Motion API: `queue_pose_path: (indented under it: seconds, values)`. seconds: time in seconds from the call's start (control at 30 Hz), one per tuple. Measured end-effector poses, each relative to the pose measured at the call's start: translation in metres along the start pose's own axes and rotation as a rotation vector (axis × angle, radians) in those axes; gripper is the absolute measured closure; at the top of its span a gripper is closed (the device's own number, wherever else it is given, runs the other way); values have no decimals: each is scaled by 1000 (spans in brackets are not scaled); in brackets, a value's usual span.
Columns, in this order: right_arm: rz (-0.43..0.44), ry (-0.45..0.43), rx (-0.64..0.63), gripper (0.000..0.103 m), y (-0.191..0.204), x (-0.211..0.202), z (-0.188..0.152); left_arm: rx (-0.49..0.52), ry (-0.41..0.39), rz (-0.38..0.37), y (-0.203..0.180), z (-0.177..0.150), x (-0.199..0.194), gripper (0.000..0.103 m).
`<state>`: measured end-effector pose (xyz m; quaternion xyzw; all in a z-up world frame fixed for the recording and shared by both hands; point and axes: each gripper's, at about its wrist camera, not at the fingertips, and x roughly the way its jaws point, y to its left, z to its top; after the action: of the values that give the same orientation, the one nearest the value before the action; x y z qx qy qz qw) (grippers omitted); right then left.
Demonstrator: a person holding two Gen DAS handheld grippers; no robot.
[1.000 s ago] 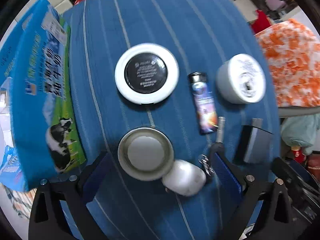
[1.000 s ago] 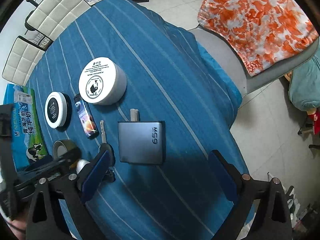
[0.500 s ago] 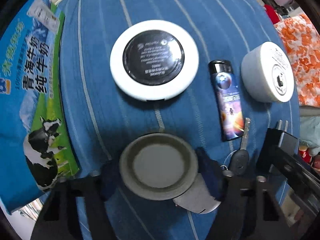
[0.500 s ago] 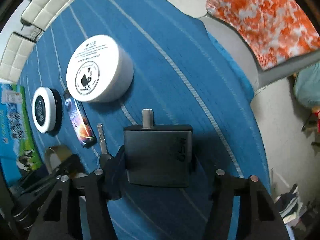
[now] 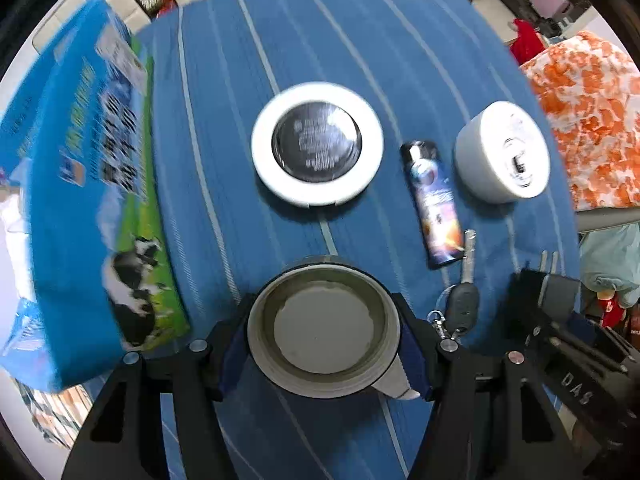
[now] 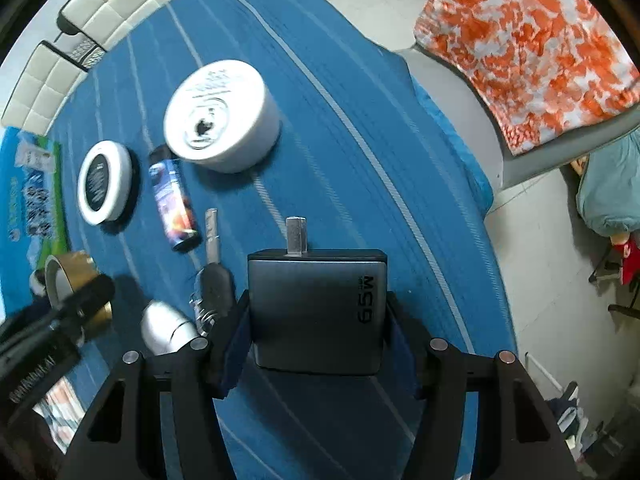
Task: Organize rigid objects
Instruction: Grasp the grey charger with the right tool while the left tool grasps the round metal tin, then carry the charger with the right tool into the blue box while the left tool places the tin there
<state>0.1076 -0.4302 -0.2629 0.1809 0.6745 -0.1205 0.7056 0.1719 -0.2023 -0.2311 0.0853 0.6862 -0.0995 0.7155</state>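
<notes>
The worktop (image 5: 400, 60), under a blue cloth with pale stripes, carries everything. Largest on it is the blue milk carton (image 5: 80, 200) lying along the left edge. Next comes the flat white disc with a black centre (image 5: 316, 143), then the white cream jar (image 6: 222, 116) to its right, with a printed lighter (image 5: 434, 204) lying between the two.

The left hand-held gripper (image 5: 324, 344) has just closed on the roll of tape (image 5: 324, 326), its blue pads pressing both sides of the roll. A small white case (image 6: 166, 326) lies just beside the roll. The right hand-held gripper (image 6: 316, 336) has likewise just closed, and clamps the dark grey charger (image 6: 316, 308), prongs pointing away from the camera. Between tape and charger lies a car key (image 6: 214, 280) with its ring, blade toward the lighter.
</notes>
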Motion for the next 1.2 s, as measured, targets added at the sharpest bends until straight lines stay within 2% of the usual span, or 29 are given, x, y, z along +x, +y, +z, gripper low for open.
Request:
queue_pose_path:
  seconds: [0.27,0.43,0.63,0.83,0.97,1.03,1.2]
  values:
    - [41,-112,-95,40,35,-70,-16,27,-118,-54,9,-9,-62,41]
    - [92,-158,-152,40,70,-107,-28,4,-176,-97,42,-15,-97,41]
    - [161,-184,-255,40,140,-133,-41,-77,-221,-124,88,-31,-131,41]
    - [213,-183,-351,40,222,-137,-51,-208,-265,-86,156,-53,-150,41]
    - [220,-180,-399,40,274,-131,-57,-288,-298,-12,208,-66,-155,41]
    - [218,-173,-415,40,297,-126,-59,-316,-306,2,229,-69,-156,41]
    - [199,-161,-442,40,327,-115,-58,-352,-309,42,274,-70,-152,41]
